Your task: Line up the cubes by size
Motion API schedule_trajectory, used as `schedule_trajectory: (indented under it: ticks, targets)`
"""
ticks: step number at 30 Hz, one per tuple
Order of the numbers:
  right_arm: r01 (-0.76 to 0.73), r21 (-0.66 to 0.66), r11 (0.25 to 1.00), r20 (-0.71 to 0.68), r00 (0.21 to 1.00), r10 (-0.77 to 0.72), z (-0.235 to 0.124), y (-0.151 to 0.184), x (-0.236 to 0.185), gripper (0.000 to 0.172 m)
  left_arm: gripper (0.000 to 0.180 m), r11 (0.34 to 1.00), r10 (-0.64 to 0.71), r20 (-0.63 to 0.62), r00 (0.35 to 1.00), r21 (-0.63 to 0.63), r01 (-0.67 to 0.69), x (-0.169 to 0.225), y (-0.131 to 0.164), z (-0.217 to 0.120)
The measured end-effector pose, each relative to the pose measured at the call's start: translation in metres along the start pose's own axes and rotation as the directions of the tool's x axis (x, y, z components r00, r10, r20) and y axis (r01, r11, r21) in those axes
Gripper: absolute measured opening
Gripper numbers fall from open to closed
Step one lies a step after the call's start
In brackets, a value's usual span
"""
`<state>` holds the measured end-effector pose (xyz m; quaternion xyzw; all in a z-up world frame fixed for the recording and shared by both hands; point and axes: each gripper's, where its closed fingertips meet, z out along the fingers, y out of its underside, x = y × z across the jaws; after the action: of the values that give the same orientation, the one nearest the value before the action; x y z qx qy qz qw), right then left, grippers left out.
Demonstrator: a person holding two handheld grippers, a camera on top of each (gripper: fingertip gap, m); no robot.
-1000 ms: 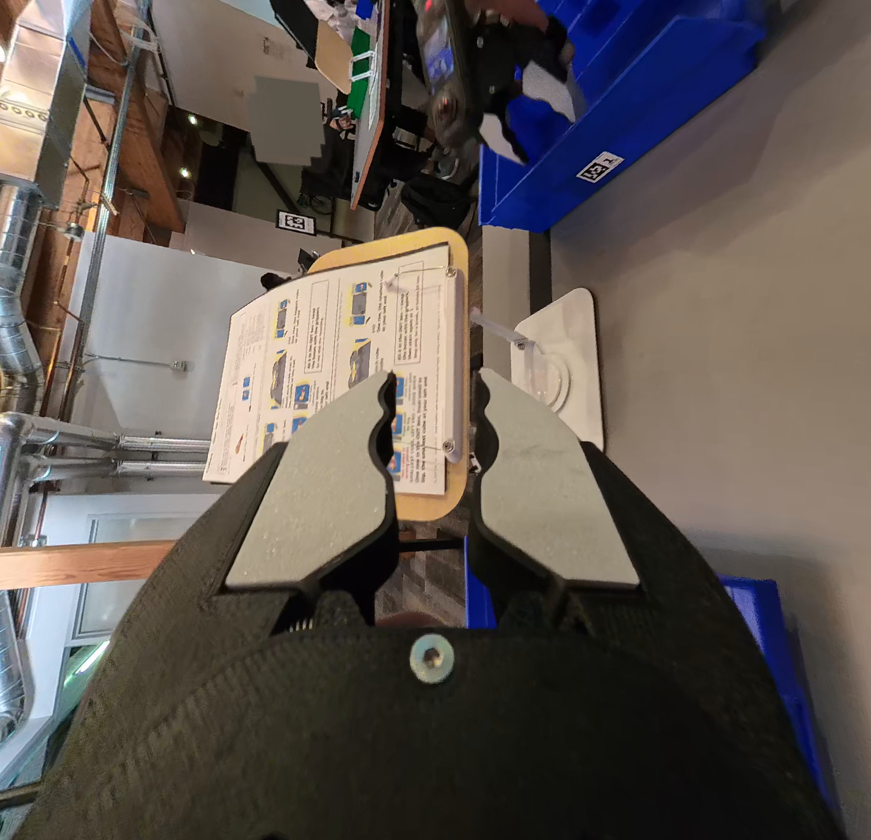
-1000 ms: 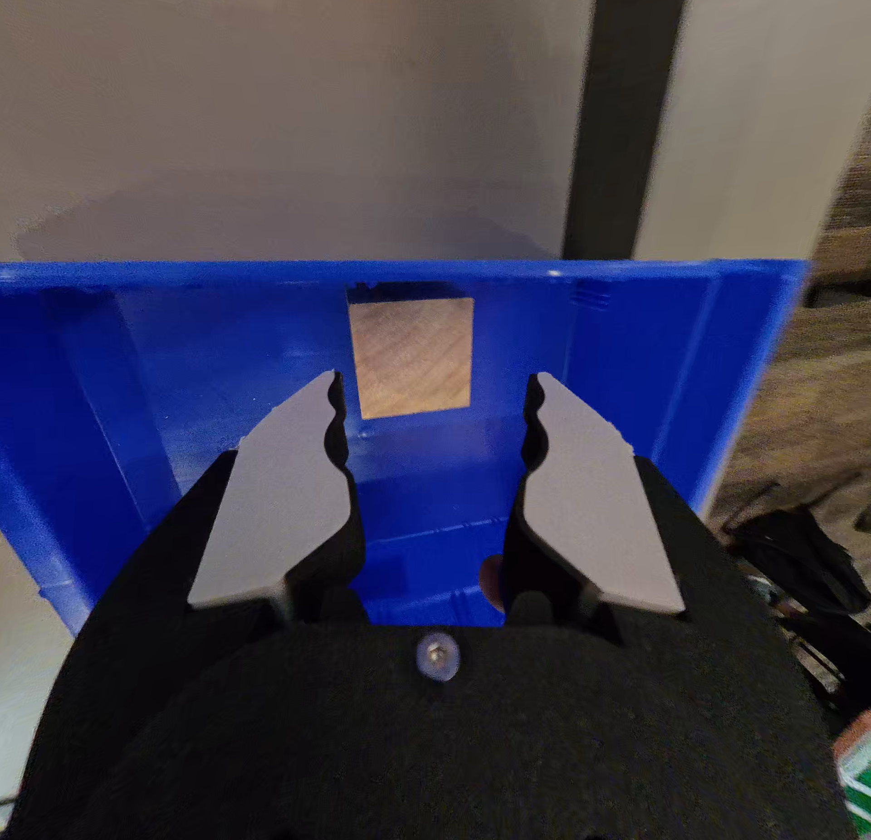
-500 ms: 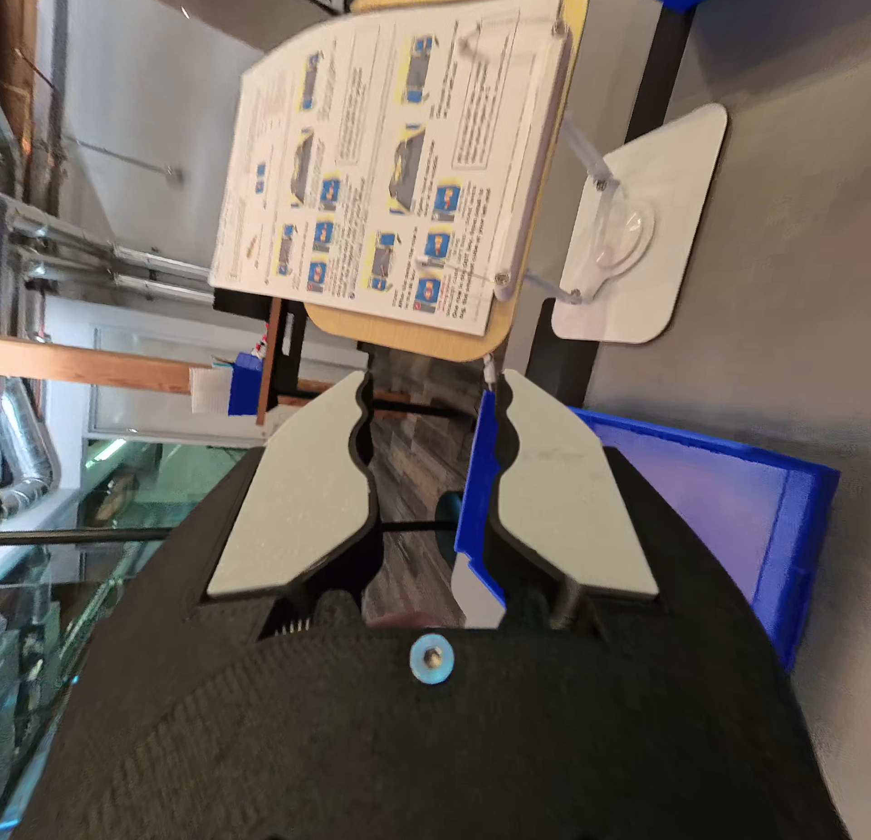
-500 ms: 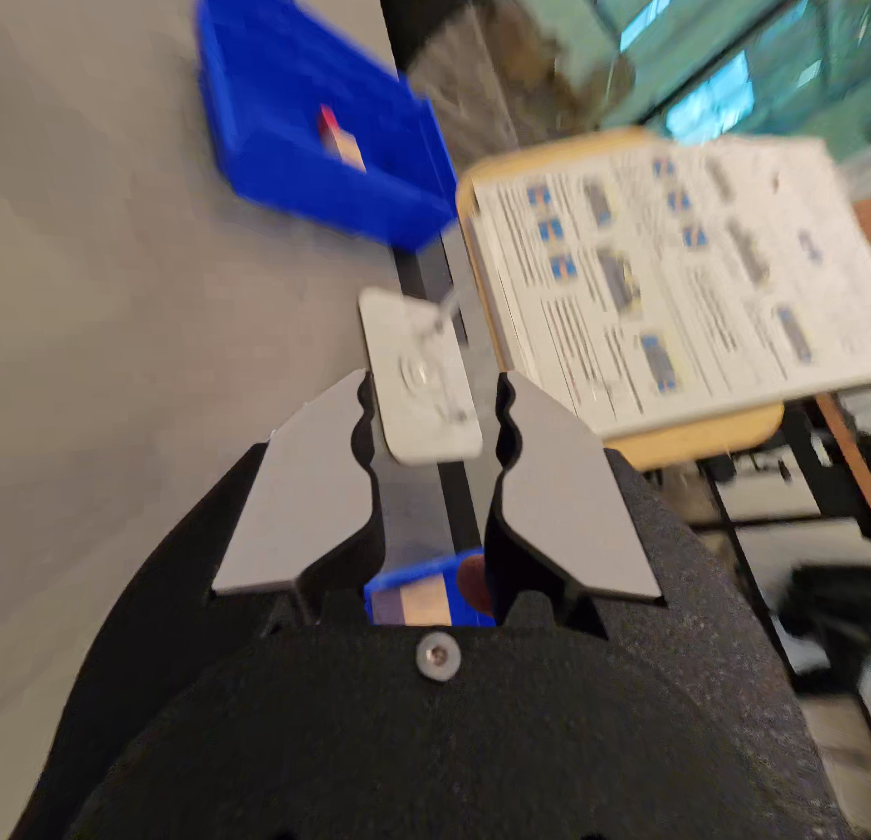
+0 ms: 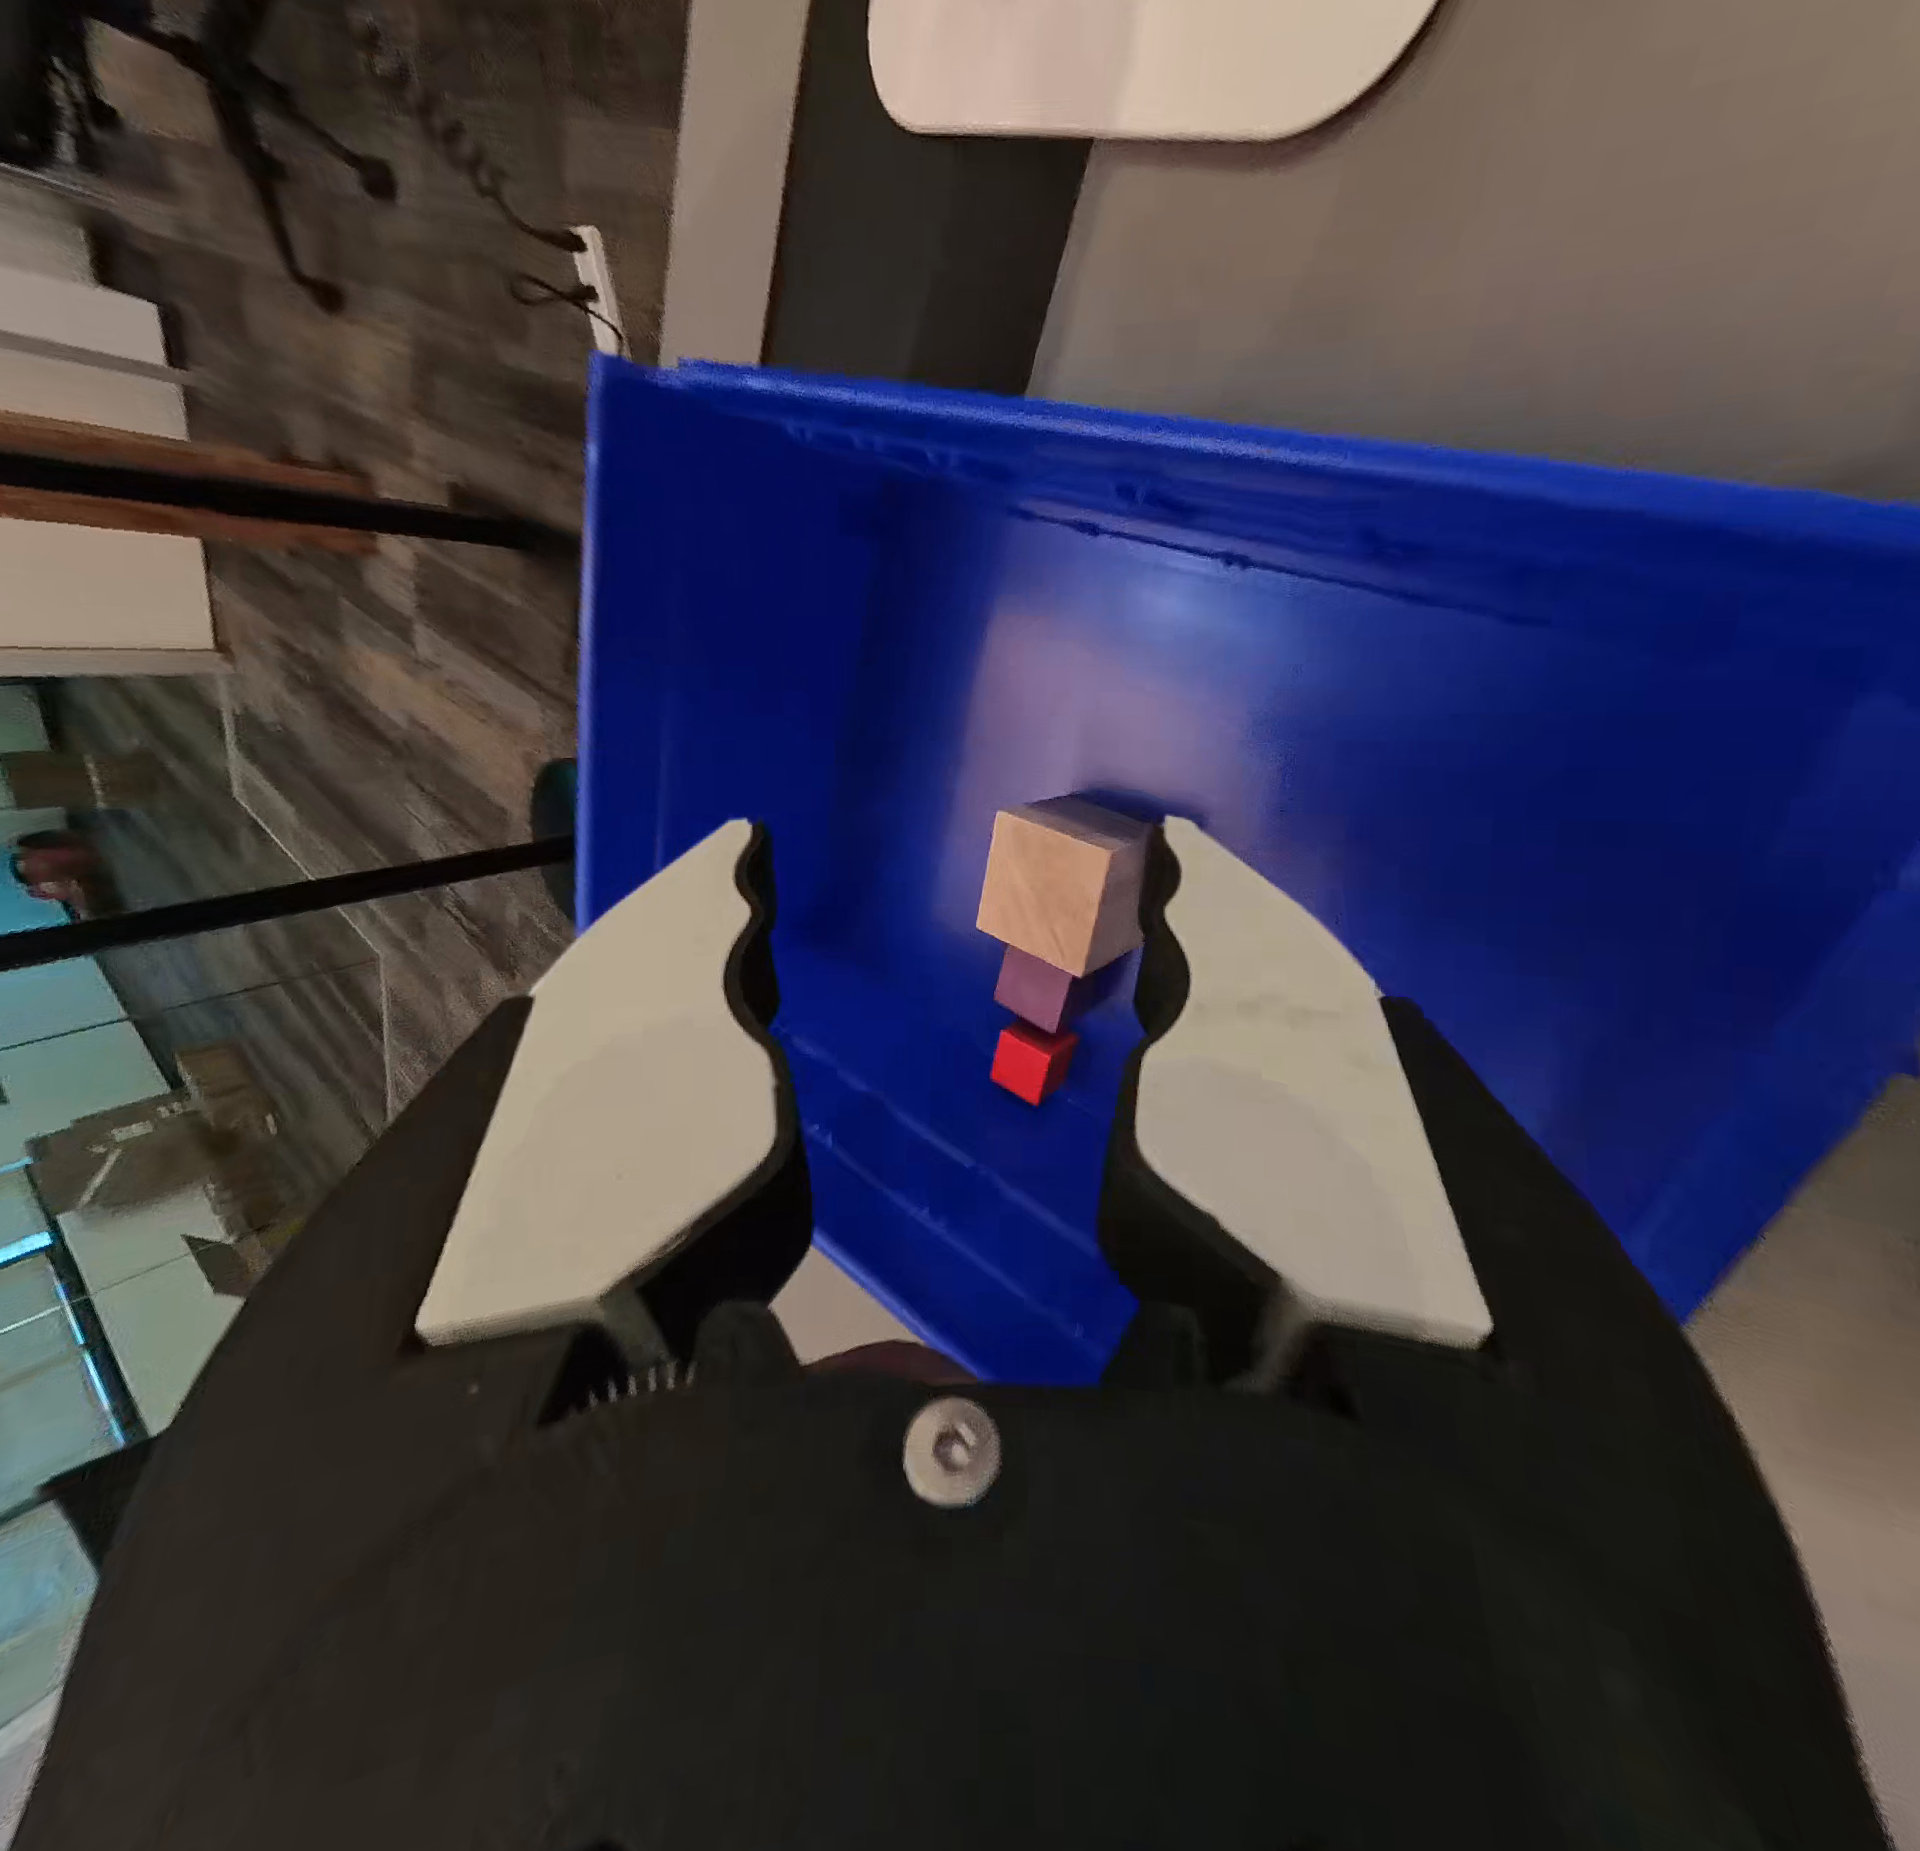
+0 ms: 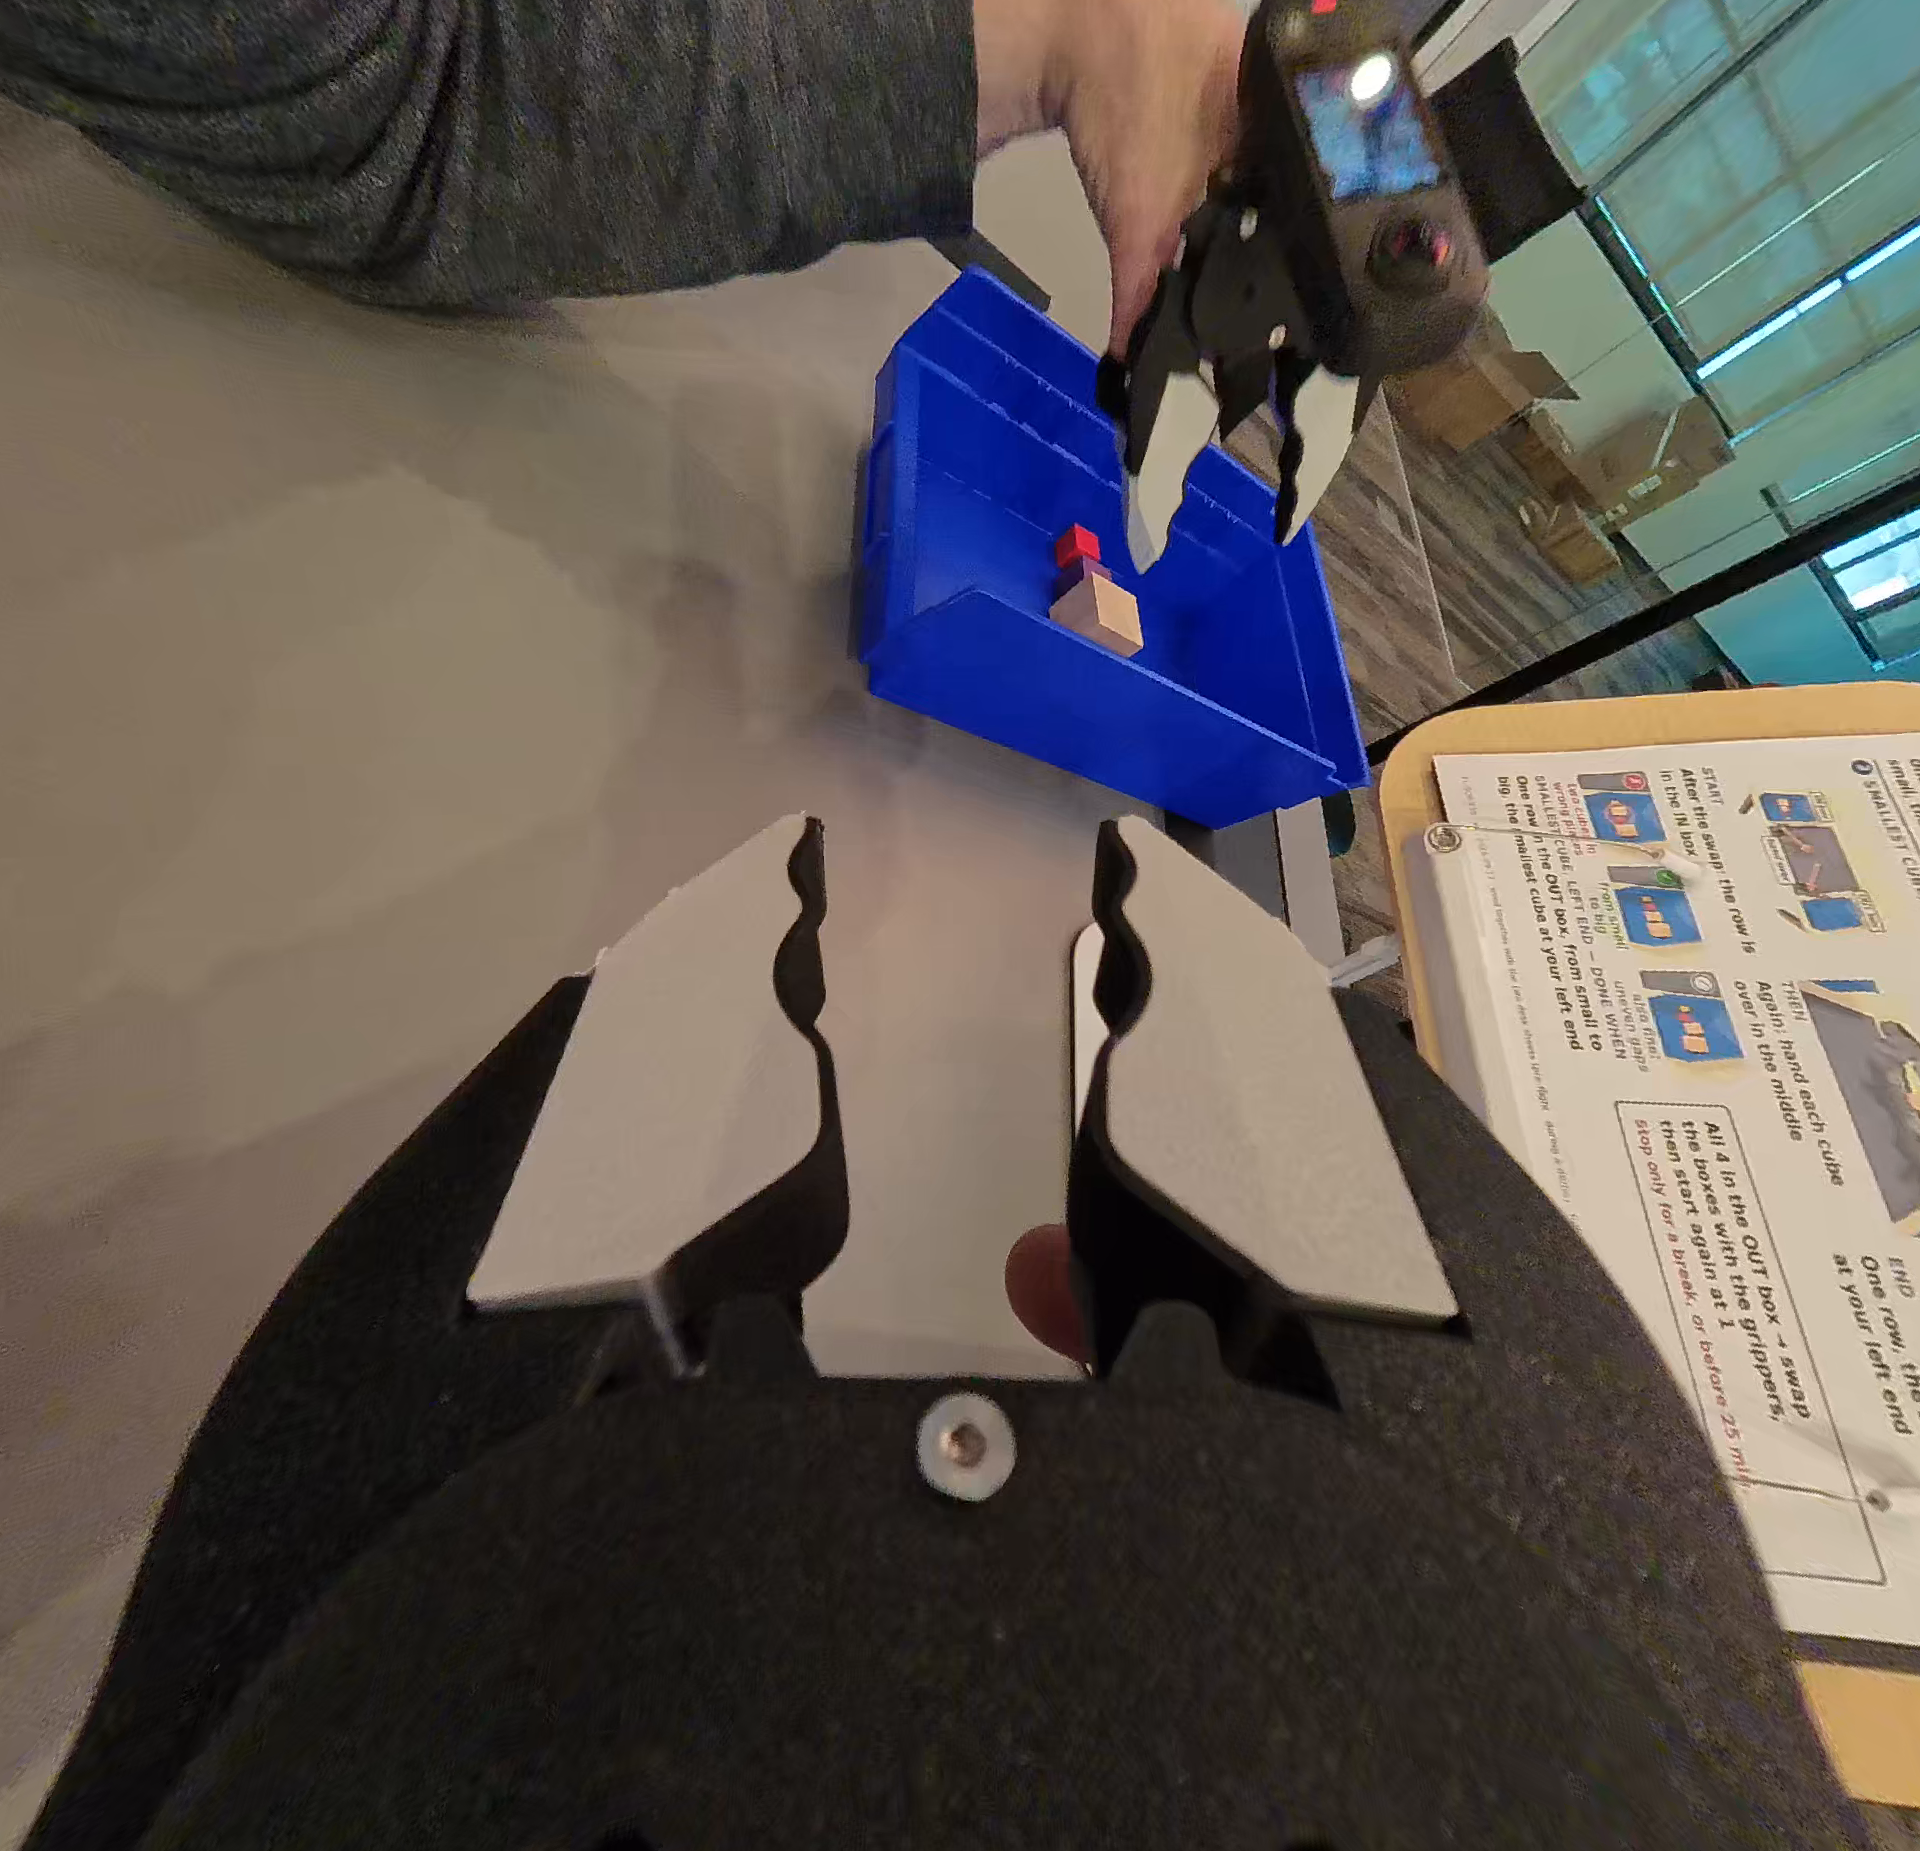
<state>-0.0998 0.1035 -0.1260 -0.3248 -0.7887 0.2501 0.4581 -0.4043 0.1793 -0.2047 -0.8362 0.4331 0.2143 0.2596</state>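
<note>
A blue bin [image 5: 1455,762] holds three cubes in a row: a large wooden cube [image 5: 1055,882], a purple cube [image 5: 1032,991] and a small red cube [image 5: 1029,1063]. My left gripper [image 5: 956,856] is open and empty and hovers over the bin, with the wooden cube close by its right fingertip [image 5: 1174,866]. The right wrist view shows the same bin [image 6: 1091,721], the wooden cube [image 6: 1103,617], the purple cube [image 6: 1081,580], the red cube [image 6: 1077,544] and the left gripper [image 6: 1216,544] above them. My right gripper [image 6: 958,845] is open and empty over the grey table [image 6: 416,762].
An instruction sheet on a wooden board [image 6: 1714,1022] stands at the right. Its white stand base [image 5: 1143,25] lies beyond the bin. A person's sleeve [image 6: 468,87] and hand reach over the table's far side. The table edge and floor [image 5: 364,658] lie left of the bin. Tip to tip, the grippers are about 30 cm apart.
My left gripper swung down over the bin with the three cubes and its jaws opened wider. My right gripper left the other bin and turned across the table, its jaws narrower than a second ago.
</note>
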Motion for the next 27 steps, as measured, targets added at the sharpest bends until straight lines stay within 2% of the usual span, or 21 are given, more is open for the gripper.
schedule_trajectory:
  ticks: [6,13,18,27]
  targets:
    - [-0.013,0.012,1.000,0.021,1.000,0.013,-0.001,-0.001,-0.003,0.049,0.074,0.992,-0.046,-0.138,0.989,-0.124,0.029,0.021,0.032,0.047]
    - [-0.007,0.005,1.000,0.048,0.999,0.007,0.004,0.000,-0.009,0.048,0.071,0.974,-0.063,-0.194,0.979,-0.224,0.018,0.033,0.059,0.080]
    - [-0.006,-0.001,1.000,0.054,0.999,0.006,0.006,0.001,-0.010,0.048,0.055,0.968,-0.082,-0.207,0.975,-0.250,0.028,0.035,0.062,0.089]
    - [-0.007,0.002,1.000,0.051,0.999,0.007,0.006,0.001,-0.009,0.048,0.051,0.972,-0.064,-0.195,0.979,-0.234,0.017,0.032,0.060,0.088]
